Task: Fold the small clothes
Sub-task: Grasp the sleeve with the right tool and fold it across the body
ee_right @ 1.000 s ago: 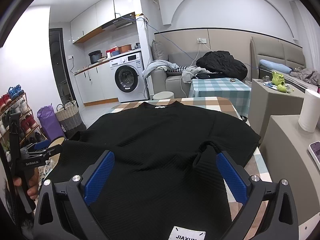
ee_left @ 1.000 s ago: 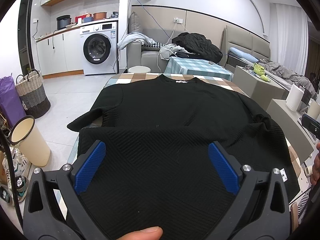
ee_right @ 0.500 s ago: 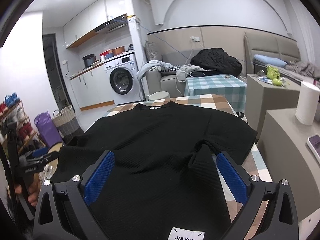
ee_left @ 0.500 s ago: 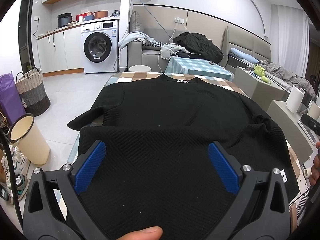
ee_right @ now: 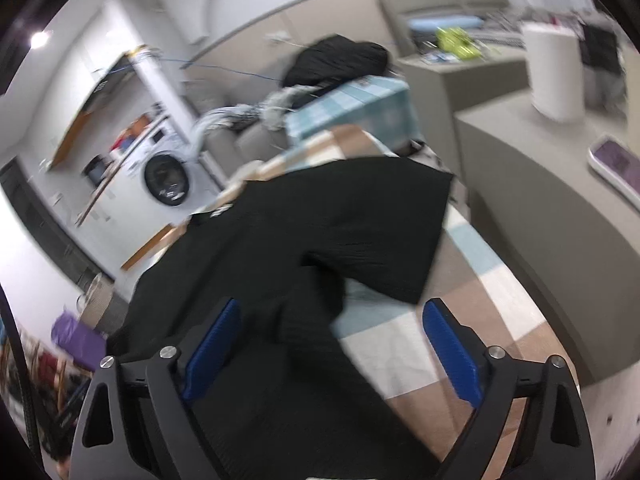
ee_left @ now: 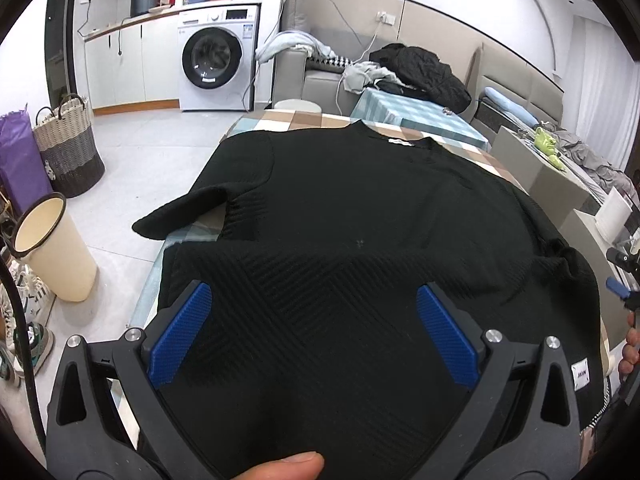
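A black ribbed top [ee_left: 360, 208] lies spread on the checkered table [ee_left: 304, 120], its lower hem folded up toward the middle. My left gripper [ee_left: 312, 292] hovers open over that folded hem, blue pads [ee_left: 180, 332] wide apart and off the cloth. The right wrist view is blurred and tilted. There the top's right short sleeve [ee_right: 384, 240] lies on the table [ee_right: 460, 296]. My right gripper [ee_right: 332, 306] is over the sleeve's underarm, jaws closing. A ridge of black fabric runs between them, and the pads do not press on it.
A cream bin [ee_left: 52, 248] and a woven basket [ee_left: 68, 148] stand on the floor to the left, a washing machine [ee_left: 212, 64] behind. Right of the table is a grey cabinet [ee_right: 540, 200] with a paper roll [ee_right: 556, 76] and a phone [ee_right: 616, 168].
The right gripper has rolled and swung toward the top's right sleeve, dropping lower, and its jaws have narrowed a little. The left gripper has moved in closer over the folded hem.
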`<move>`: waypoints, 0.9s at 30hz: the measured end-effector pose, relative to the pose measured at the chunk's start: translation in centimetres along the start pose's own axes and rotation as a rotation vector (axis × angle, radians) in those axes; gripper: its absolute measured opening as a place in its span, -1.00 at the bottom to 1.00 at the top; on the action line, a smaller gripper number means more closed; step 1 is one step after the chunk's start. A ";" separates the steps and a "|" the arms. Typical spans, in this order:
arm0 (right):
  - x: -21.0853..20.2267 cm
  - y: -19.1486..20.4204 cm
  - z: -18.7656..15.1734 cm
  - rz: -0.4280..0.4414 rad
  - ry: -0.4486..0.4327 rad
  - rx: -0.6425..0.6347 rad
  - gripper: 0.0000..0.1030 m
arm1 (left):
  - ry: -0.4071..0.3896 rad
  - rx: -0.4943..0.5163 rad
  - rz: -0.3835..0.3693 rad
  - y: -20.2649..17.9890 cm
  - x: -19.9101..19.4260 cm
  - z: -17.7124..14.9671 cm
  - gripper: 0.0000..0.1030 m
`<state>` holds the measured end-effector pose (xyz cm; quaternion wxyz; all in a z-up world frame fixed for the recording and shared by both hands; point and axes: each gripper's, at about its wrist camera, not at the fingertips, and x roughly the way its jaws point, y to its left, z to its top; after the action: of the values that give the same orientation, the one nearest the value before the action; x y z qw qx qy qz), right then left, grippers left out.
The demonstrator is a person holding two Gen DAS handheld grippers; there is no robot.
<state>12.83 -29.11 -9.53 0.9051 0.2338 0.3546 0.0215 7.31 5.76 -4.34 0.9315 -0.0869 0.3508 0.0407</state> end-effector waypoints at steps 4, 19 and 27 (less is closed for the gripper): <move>1.5 -3.6 1.2 0.025 0.019 0.175 0.78 | 0.005 0.013 0.008 0.4 2.1 1.8 0.98; 6.8 -5.1 2.7 -0.013 0.128 0.297 0.59 | 0.045 0.016 0.005 0.3 7.8 5.7 0.98; 9.5 -3.2 3.6 -0.198 0.119 0.086 -0.12 | 0.060 0.004 0.025 -0.1 9.7 5.7 0.98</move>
<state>21.89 -31.47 -14.65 0.8692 0.2348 0.4297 -0.0694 18.34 6.91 -6.52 0.9202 -0.0819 0.3796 0.0491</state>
